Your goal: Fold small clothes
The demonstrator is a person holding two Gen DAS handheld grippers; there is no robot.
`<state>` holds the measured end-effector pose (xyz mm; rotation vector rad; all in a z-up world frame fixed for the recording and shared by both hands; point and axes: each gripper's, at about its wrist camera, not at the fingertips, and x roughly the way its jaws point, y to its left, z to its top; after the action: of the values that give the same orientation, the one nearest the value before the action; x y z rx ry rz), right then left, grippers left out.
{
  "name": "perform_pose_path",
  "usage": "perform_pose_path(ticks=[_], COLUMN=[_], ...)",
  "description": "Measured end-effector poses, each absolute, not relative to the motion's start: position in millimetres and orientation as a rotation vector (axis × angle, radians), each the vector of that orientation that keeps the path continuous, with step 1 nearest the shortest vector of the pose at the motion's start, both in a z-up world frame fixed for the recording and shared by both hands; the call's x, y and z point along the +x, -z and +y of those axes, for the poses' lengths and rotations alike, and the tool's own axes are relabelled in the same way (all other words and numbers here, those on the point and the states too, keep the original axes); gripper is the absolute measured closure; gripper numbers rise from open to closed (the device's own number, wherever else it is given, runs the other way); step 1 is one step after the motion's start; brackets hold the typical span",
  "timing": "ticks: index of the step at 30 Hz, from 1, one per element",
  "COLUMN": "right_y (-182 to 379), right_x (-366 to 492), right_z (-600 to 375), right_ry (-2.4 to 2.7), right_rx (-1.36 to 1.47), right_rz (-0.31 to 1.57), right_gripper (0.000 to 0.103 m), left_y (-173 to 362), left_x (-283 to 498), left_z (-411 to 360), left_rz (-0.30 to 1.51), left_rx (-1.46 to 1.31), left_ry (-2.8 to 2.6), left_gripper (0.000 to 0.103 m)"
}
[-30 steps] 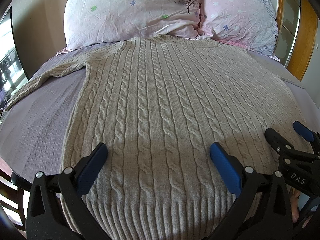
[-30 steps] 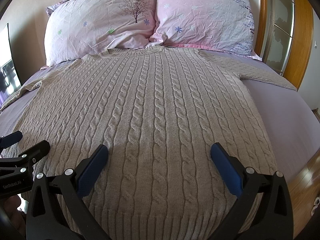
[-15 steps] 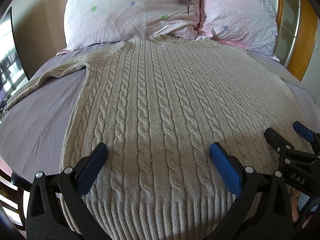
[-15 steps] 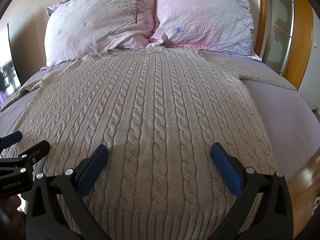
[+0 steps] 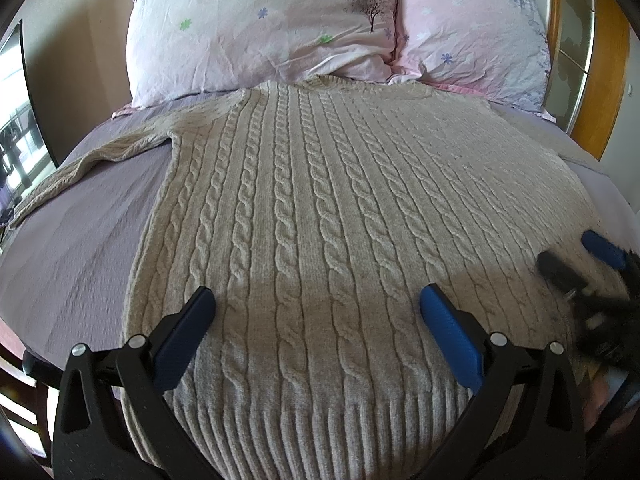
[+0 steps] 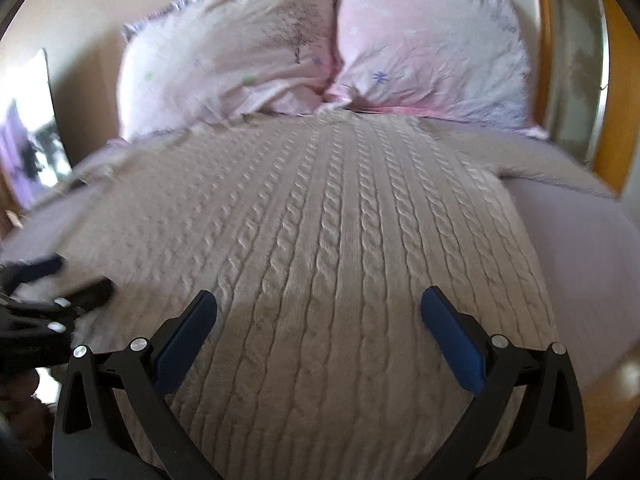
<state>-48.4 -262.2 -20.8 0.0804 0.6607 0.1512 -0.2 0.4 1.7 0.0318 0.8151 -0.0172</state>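
I see no legible writing. One sweater (image 5: 320, 220) lies ahead of both tongs, left (image 5: 318, 318) and right (image 6: 319, 320), each spread wide, gripping nothing; two pillows (image 5: 260, 28) beyond.

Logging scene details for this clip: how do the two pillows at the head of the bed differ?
The left pillow is paler and carries a dark tree print near its inner edge; the right pillow is pinker, with no tree print in view. The left one overlaps the right one's inner edge. Both are crumpled, dotted with small flowers, and stand behind the sweater's collar.
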Motion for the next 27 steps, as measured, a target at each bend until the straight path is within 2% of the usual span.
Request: perform_pose_path(ticks=[4,9,10,12,14,16,20,23,24,25,27], right_y=[-24,-46,-44,-34,-19,-8,10,21,25,27,31], right_x=[-38,9,22,39,61,84,116,127,132,134,133], right_z=[-340,-477,-512,-565,-609,-637,-671,-684,-688,-689,-696], right_ry=[-0.078,0.175,0.266,0.404,0.481,0.532,0.588,0.593,0.597,0.595,0.585], right_rx=[0.290,0.551,0.614,0.730,0.853,0.911,0.968,1.022,1.036,1.052,1.070], right_rz=[0.538,0.519,0.533,0.554,0.574,0.598,0.624,0.591,0.580,0.574,0.558], right_gripper=[0.001,0.002,0.013,0.027,0.035,0.046,0.054,0.065,0.074,0.088,0.094], left_y=[-3,-17,-21,-34,-44,-53,-61,-61,-61,-60,-58], left_x=[-2,10,12,21,28,36,53,64,67,73,73], left_z=[0,19,24,45,64,80,107,130,139,150,163], left_rz=[0.804,0.786,0.774,0.725,0.682,0.644,0.624,0.610,0.607,0.603,0.587], left_rx=[0.047,-0.023,-0.048,-0.129,-0.187,-0.230,-0.255,-0.326,-0.356,-0.385,-0.399], left_ry=[0.042,0.099,0.106,0.120,0.120,0.103,0.047,0.063,0.065,0.051,0.024], left_gripper=[0.002,0.002,0.002,0.002,0.002,0.002,0.002,0.002,0.002,0.002,0.002])
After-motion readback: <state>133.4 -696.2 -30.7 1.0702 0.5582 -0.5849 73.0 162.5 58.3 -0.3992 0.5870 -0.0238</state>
